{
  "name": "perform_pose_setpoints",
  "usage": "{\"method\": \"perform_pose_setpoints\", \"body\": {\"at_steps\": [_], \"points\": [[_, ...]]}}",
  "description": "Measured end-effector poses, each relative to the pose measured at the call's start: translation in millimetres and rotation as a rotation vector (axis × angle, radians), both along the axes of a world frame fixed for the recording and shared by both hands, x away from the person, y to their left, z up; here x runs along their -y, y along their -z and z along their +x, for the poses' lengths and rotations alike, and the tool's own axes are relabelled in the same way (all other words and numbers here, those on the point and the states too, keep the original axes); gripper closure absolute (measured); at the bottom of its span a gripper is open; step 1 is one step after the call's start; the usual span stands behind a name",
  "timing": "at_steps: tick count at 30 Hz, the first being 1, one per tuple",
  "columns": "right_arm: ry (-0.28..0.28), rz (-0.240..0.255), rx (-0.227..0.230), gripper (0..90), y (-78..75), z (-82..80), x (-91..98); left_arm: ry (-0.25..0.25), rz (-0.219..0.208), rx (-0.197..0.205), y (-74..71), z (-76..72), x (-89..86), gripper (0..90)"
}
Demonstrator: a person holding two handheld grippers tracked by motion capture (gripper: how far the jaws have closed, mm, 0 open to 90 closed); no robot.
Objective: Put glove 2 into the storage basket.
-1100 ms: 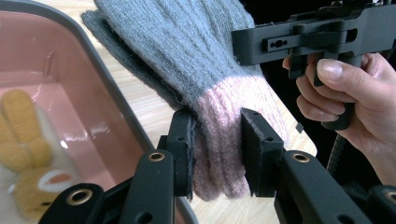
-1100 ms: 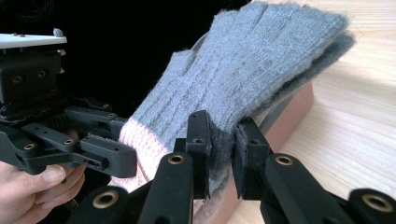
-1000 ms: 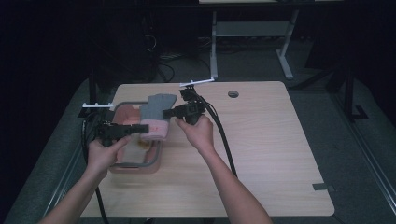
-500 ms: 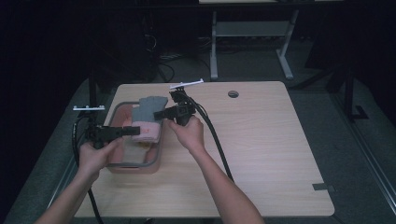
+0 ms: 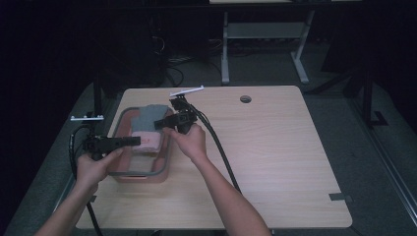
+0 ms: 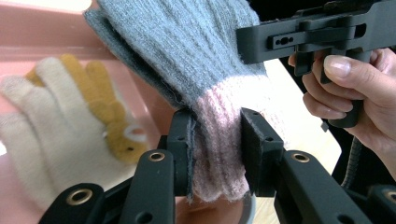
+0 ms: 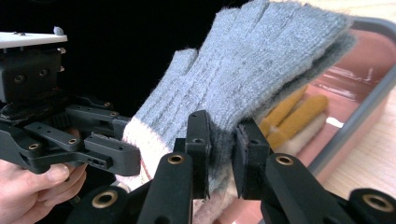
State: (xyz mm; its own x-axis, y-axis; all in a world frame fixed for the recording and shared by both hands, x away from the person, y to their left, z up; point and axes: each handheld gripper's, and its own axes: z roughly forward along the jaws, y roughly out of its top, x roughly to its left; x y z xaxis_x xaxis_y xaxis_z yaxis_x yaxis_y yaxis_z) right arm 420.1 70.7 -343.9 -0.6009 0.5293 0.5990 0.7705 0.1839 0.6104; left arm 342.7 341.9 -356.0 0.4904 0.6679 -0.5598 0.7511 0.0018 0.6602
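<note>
**Grey glove held over pink bin, two grippers**

Item: grey glove (image 5: 150, 119) with pink cuff (image 6: 224, 140), knitted, apparently a folded pair. Location: above the pink bin (image 5: 123, 173), held between both grippers, fingers toward the far end of the bin, cuff toward the near end.

Left hand-held gripper (image 5: 134, 141): jaws narrow, clamped on the pink cuff; in the left gripper view the knit bunches between the two pads.

Right hand-held gripper (image 5: 161, 123): jaws narrow, pinching the grey part of the glove at its edge, just past the cuff.

Bin: pink, with grey rim, on the left part of the bench (image 5: 275, 162), near its left edge.

Also in bin: cream glove (image 6: 42, 126) with yellow fingers, lying flat on the bottom, under the held glove.

Hands: one on each gripper's handle, forearms entering from the near side.
</note>
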Motion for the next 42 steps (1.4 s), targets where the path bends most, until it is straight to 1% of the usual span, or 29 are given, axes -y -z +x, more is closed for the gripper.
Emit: {"method": "perform_pose_setpoints", "body": {"at_steps": [7,13,18,19,20,24,26,28,30,31,32,35,41,42], "points": [[-0.015,-0.002,-0.012,77.9,9.4,3.1,-7.9,-0.011,0.001,-0.022,7.3,1.1,-6.8,67.4],[-0.02,-0.007,-0.021,77.8,18.3,5.5,-14.0,-0.021,0.018,-0.033,13.7,1.0,-10.7,67.4],[-0.026,-0.02,-0.041,77.6,27.4,8.0,-20.3,-0.031,0.032,-0.05,19.9,1.1,-13.9,67.4],[-0.028,-0.024,-0.047,77.6,28.9,8.1,-21.7,-0.032,0.031,-0.057,21.0,1.0,-14.8,67.4],[-0.026,-0.024,-0.053,77.6,30.2,8.3,-23.2,-0.039,0.02,-0.064,22.2,0.8,-15.1,67.4],[-0.035,-0.034,-0.061,77.6,35.6,9.6,-27.1,-0.045,0.029,-0.075,26.2,1.0,-17.2,67.5],[-0.034,-0.04,-0.066,77.5,38.3,10.1,-29.2,-0.044,0.044,-0.079,28.0,1.4,-17.8,67.5],[-0.037,-0.048,-0.069,77.3,41.0,10.6,-31.1,-0.049,0.05,-0.084,29.5,0.9,-17.6,67.4],[-0.044,-0.063,-0.073,76.7,42.8,10.7,-32.6,-0.044,0.052,-0.088,31.2,0.0,-18.3,67.5],[-0.045,-0.067,-0.079,76.4,43.1,10.6,-33.4,-0.038,0.06,-0.086,32.0,-0.5,-19.2,67.6],[-0.048,-0.072,-0.07,76.2,43.9,10.9,-34.1,-0.045,0.056,-0.09,32.6,-1.0,-18.8,67.6],[-0.052,-0.086,-0.073,75.8,44.2,10.2,-36.6,-0.05,0.058,-0.096,35.0,-1.3,-19.5,67.6],[-0.067,-0.159,-0.043,73.1,46.3,9.0,-42.9,-0.06,0.089,-0.11,41.0,-2.2,-20.3,67.6],[-0.062,-0.167,-0.037,73.1,46.0,8.6,-43.7,-0.062,0.097,-0.113,42.3,-2.3,-21.1,67.6]]}}
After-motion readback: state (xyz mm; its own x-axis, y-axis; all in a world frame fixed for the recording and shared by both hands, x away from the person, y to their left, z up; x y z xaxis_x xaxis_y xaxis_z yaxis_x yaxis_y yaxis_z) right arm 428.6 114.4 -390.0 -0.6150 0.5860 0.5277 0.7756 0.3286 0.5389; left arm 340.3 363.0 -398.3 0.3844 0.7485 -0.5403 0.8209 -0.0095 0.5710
